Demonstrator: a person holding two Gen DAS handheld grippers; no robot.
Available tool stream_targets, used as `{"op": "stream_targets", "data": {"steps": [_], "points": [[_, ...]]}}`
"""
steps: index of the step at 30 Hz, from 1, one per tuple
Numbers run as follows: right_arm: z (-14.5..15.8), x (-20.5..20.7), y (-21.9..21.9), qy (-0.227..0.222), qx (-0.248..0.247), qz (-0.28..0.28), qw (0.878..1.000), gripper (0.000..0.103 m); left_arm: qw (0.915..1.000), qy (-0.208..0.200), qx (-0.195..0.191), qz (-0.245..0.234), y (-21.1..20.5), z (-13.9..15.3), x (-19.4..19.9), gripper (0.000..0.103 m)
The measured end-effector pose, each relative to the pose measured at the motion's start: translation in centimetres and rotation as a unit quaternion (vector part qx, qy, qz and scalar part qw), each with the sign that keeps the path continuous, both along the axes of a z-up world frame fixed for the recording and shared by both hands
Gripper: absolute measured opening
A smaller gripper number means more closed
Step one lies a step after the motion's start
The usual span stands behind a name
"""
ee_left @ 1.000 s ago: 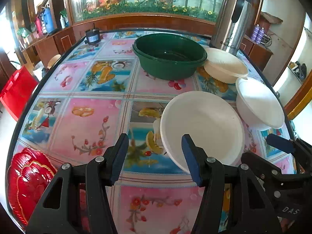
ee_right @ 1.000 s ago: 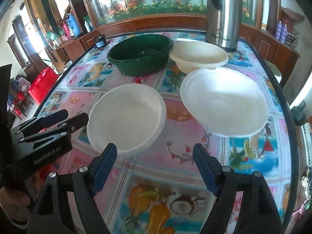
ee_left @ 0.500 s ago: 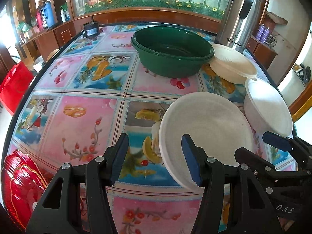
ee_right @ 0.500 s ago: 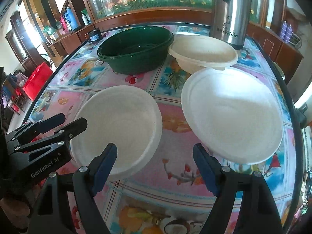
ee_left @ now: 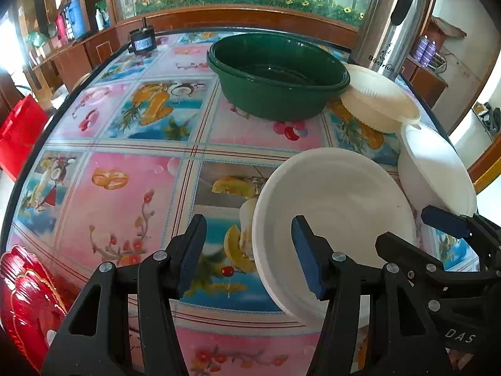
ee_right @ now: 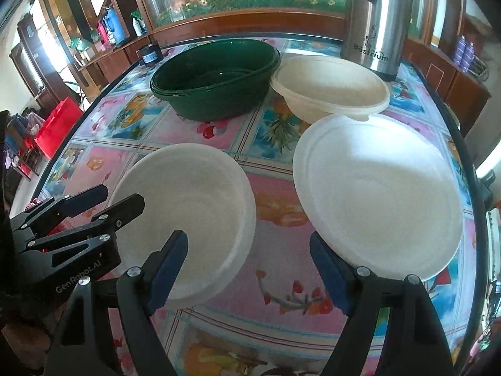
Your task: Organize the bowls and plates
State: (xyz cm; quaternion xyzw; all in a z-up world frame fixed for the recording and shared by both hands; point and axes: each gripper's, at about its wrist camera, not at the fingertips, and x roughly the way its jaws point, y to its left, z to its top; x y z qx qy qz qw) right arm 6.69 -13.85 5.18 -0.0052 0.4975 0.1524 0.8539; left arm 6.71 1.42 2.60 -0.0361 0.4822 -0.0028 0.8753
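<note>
A shallow white bowl (ee_left: 338, 206) (ee_right: 188, 206) sits on the fruit-patterned table near the front. My left gripper (ee_left: 249, 253) (ee_right: 109, 200) is open, and its jaws straddle the bowl's left rim without pressing it. My right gripper (ee_right: 249, 269) (ee_left: 419, 235) is open wide and holds nothing. Its left finger hangs over the bowl's near right edge, its right finger by the near edge of a large white dish (ee_right: 375, 194) (ee_left: 435, 172). Behind stand a dark green bowl (ee_left: 278, 75) (ee_right: 216, 78) and a cream bowl (ee_left: 379, 103) (ee_right: 328, 87).
A steel thermos jug (ee_left: 391, 25) (ee_right: 375, 25) stands at the back right. A small black object (ee_left: 142, 40) sits at the far left table edge. A red ornament (ee_left: 28, 297) lies at the near left corner. The curved table rim (ee_right: 476, 194) runs close on the right.
Both grippers have come forward and down toward the white bowl, which now looks larger. Neither gripper's jaw spread has changed.
</note>
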Motion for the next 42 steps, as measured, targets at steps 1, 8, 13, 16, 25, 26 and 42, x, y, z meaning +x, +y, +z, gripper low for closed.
{"op": "stream_targets", "data": {"steps": [1, 8, 13, 16, 25, 26, 42], "points": [[0.0, 0.1, 0.1, 0.001, 0.001, 0.002, 1.0, 0.08, 1.0, 0.002, -0.001, 0.0, 0.0, -0.1, 0.1, 0.057], [-0.5, 0.9, 0.4, 0.004, 0.005, 0.014, 1.0, 0.07, 0.9999, 0.013, -0.009, 0.002, 0.4, -0.7, 0.6, 0.057], [-0.8, 1.1, 0.6, 0.011, 0.006, 0.026, 1.0, 0.03, 0.9995, 0.021, -0.02, -0.015, 0.2, -1.3, 0.7, 0.017], [-0.4, 0.5, 0.8, 0.007, 0.016, 0.034, 0.999, 0.024, 0.9986, 0.031, -0.03, -0.029, 0.0, -1.3, 0.5, 0.015], [1.1, -2.0, 1.3, -0.006, 0.018, 0.041, 0.999, 0.023, 0.9981, 0.023, -0.047, -0.031, 1.0, 0.4, -2.2, 0.015], [1.5, -2.5, 1.6, -0.01, 0.016, 0.044, 0.999, 0.024, 0.9982, 0.02, -0.049, -0.03, 1.3, 0.7, -2.8, 0.015], [4.5, -7.7, 5.8, -0.048, 0.007, 0.082, 0.995, 0.027, 0.9988, -0.024, -0.042, -0.008, 5.3, 3.6, -9.3, 0.015]]}}
